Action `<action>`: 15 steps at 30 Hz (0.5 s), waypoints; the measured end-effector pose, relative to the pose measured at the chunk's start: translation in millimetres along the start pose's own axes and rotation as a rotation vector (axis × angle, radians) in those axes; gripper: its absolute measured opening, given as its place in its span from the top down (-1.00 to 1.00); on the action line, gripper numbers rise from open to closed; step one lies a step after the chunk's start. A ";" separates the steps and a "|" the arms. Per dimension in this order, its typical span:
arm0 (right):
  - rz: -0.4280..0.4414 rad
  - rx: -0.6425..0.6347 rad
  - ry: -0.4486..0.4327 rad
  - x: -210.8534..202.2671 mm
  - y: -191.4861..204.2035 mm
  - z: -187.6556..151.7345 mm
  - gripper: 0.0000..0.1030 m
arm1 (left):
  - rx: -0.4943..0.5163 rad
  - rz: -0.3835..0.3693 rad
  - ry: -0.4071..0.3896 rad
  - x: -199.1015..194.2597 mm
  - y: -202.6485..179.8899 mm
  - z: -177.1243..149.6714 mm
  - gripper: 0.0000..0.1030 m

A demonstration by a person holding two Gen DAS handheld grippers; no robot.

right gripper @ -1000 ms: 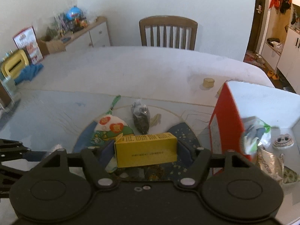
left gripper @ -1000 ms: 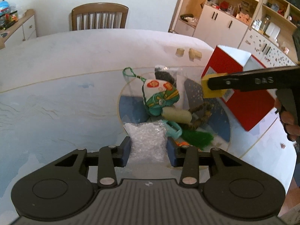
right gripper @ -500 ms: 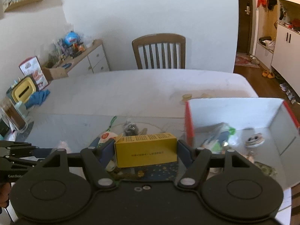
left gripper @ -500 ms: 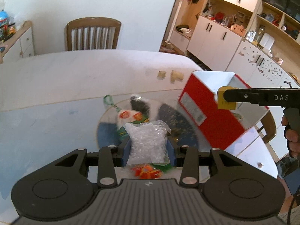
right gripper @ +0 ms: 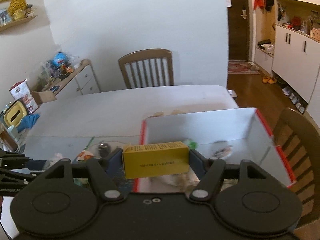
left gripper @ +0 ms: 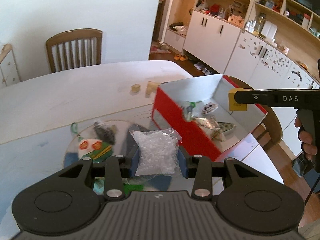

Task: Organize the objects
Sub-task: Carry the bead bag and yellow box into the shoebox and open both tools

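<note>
The right hand-held gripper [right gripper: 156, 161] is pinching a yellow box [right gripper: 155, 159] by its 2 short ends, so the box lies sideways, long way left to right. The red box [left gripper: 181, 126] with white insides sits on the table [left gripper: 80, 92], and its open top is now below and just ahead of the yellow box. In the left wrist view the yellow box [left gripper: 237, 99] hangs over the far right side of the red box. This hand is the nearer one to the red box, so I think it will drop first.

The left hand-held gripper [left gripper: 158, 158] is pinching a clear bag of white bits [left gripper: 157, 150]. The red box lies ahead and to its right.

1 second ago both hands were low over the round plate [left gripper: 70, 152] with the toys. Now both are lifted up, and the right one has moved across over the red box.
</note>
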State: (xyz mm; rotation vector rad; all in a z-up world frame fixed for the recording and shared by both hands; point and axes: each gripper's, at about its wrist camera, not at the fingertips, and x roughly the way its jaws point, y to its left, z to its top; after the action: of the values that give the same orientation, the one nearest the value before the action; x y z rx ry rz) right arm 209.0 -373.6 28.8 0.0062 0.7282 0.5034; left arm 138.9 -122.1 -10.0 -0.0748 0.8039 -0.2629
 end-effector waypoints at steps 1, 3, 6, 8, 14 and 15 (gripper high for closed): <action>-0.005 0.005 -0.003 -1.2 -6.8 -0.1 -0.36 | 0.005 -0.003 0.002 3.2 -5.2 2.3 0.23; -0.019 0.016 -0.005 -2.8 -20.6 -0.5 -0.36 | 0.019 -0.008 0.008 11.5 -19.0 7.5 0.23; -0.035 0.031 -0.005 -4.4 -41.8 -1.8 -0.36 | 0.044 -0.018 0.019 25.1 -38.4 14.1 0.23; -0.043 0.038 -0.006 -5.3 -55.2 -2.6 -0.36 | 0.061 -0.025 0.025 33.5 -50.6 17.9 0.23; -0.057 0.058 -0.003 -3.4 -88.6 -5.9 -0.36 | 0.104 -0.043 0.030 59.6 -87.9 37.1 0.23; -0.054 0.058 -0.001 -2.9 -94.0 -6.4 -0.36 | 0.107 -0.043 0.030 64.7 -93.1 41.0 0.23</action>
State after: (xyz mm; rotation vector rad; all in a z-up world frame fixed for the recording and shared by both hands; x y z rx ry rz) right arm 244.2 -458.7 9.2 0.0413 0.7395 0.4305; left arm 192.4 -230.2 -11.5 0.0126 0.8171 -0.3485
